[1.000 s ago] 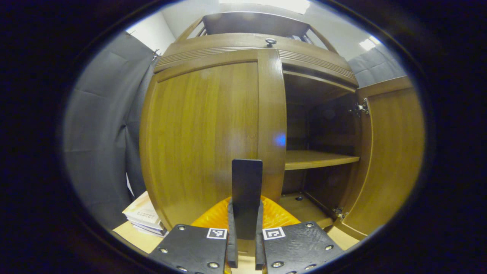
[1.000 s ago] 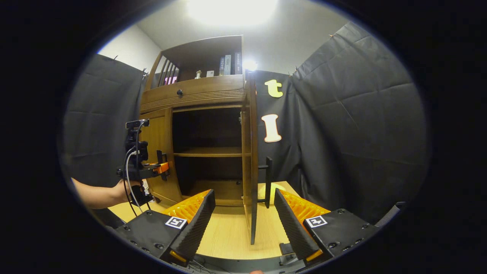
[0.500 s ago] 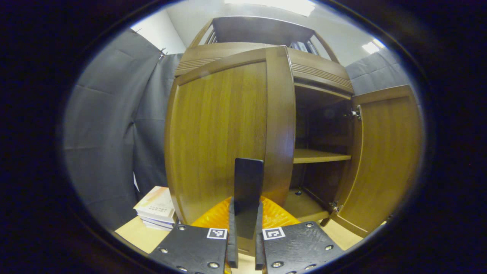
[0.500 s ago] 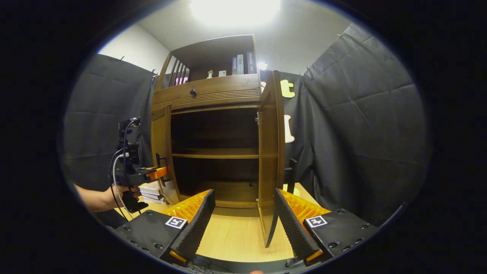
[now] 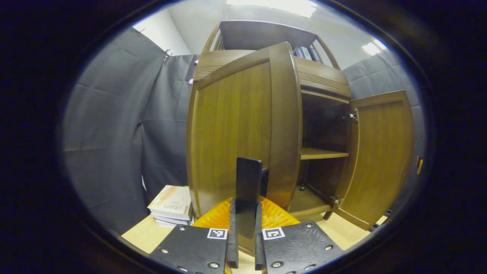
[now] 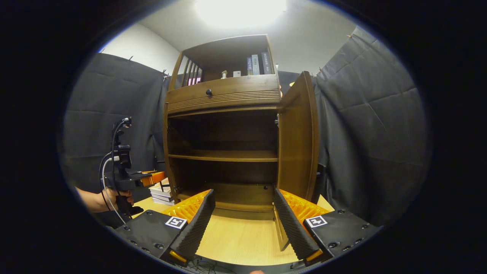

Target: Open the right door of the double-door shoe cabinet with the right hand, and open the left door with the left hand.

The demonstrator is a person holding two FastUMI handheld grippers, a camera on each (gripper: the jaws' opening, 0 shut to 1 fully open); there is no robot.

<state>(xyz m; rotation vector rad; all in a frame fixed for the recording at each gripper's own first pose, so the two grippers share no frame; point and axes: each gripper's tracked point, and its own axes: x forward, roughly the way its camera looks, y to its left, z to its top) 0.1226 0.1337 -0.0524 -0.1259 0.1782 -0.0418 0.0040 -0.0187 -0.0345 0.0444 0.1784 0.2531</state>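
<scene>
Gripping the left door's handle (image 5: pixel 248 182) in my closed left claw (image 5: pixel 243 228), I should swing the left door (image 5: pixel 236 129) wide along its arc; right claw (image 6: pixel 243 217) gapes empty, right door (image 6: pixel 296 137) open.

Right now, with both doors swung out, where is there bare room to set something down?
The table in front of the cabinet, between the doors, is bare. So are the middle shelf and bottom board. It is crowded left of the cabinet: a book stack sits beside the left door.
</scene>
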